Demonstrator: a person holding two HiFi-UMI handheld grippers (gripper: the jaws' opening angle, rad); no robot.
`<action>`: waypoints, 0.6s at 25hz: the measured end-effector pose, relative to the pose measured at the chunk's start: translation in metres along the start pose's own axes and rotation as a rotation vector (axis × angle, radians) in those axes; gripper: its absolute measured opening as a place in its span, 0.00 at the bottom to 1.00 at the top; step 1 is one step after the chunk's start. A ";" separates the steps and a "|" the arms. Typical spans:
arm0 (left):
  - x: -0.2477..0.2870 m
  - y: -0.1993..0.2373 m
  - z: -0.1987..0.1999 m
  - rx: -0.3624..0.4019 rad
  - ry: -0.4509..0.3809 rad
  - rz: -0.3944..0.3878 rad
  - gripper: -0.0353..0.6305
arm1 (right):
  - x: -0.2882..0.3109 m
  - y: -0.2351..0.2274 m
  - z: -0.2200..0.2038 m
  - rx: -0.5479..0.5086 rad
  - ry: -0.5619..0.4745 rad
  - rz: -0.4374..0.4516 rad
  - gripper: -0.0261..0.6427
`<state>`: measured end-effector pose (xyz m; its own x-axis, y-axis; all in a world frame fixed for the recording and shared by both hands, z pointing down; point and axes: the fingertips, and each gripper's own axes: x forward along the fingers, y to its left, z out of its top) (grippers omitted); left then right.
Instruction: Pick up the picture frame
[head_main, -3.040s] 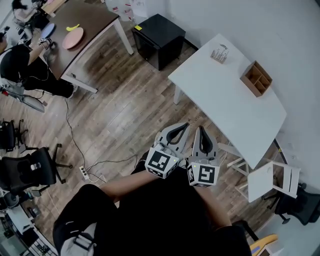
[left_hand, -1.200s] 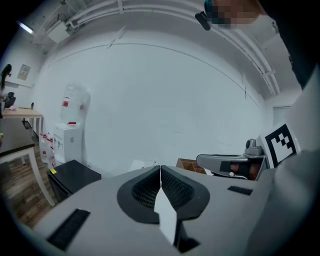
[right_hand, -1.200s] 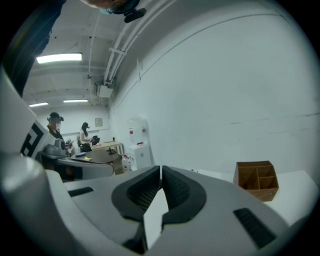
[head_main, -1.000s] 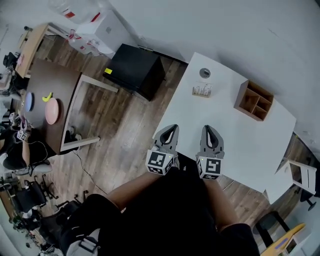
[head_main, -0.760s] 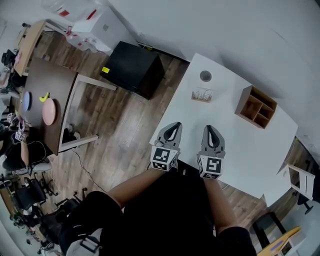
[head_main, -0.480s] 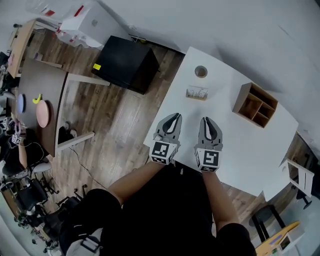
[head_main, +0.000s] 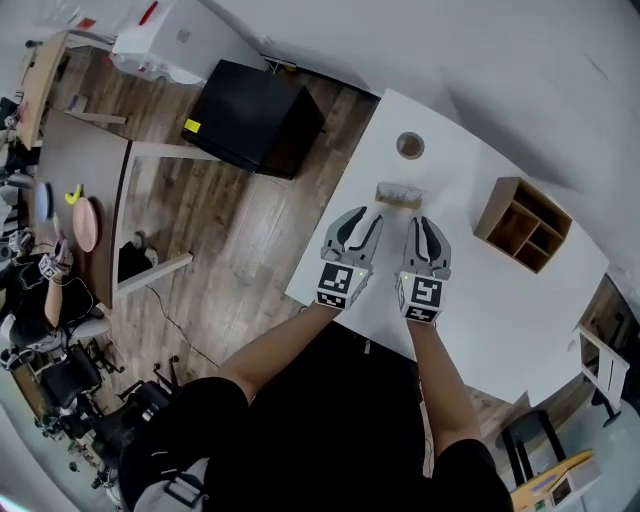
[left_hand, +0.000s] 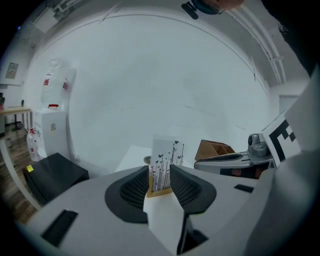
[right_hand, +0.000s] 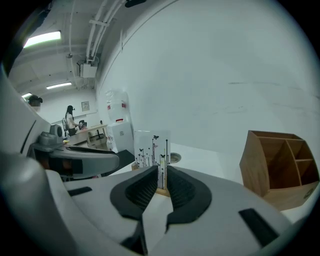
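Note:
The picture frame (head_main: 398, 195) stands upright on the white table (head_main: 500, 300): a white card printed with black stems and butterflies on a wooden base. Both grippers hover just short of it, side by side. My left gripper (head_main: 360, 226) has just been opening; its jaws stand apart with nothing between them, and the frame (left_hand: 167, 156) shows beyond the gap of this gripper (left_hand: 159, 174). My right gripper (head_main: 426, 230) has its jaws a narrow way apart, also empty. The frame (right_hand: 152, 145) rises past the tips of the right gripper (right_hand: 162, 176).
A wooden compartment organizer (head_main: 527, 224) sits on the table to the right, also seen beside the right gripper (right_hand: 280, 160). A small round dish (head_main: 410, 146) lies behind the frame. A black cabinet (head_main: 255, 115) stands on the wood floor left of the table.
Both grippers have moved forward and down over the table, ending close to the picture frame. The left jaws went from shut to open.

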<state>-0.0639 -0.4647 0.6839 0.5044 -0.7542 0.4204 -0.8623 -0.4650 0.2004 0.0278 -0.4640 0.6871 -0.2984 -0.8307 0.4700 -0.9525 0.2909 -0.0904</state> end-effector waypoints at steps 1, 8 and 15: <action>0.005 0.002 -0.003 0.007 0.010 0.002 0.24 | 0.005 -0.001 -0.003 0.003 0.007 0.001 0.11; 0.037 0.007 -0.026 0.046 0.080 -0.001 0.24 | 0.031 -0.011 -0.016 -0.005 0.048 0.019 0.14; 0.050 0.013 -0.034 0.041 0.087 0.011 0.24 | 0.045 -0.013 -0.031 -0.031 0.075 0.043 0.14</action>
<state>-0.0512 -0.4932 0.7375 0.4878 -0.7172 0.4977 -0.8643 -0.4769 0.1599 0.0281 -0.4907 0.7363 -0.3321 -0.7797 0.5308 -0.9362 0.3411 -0.0847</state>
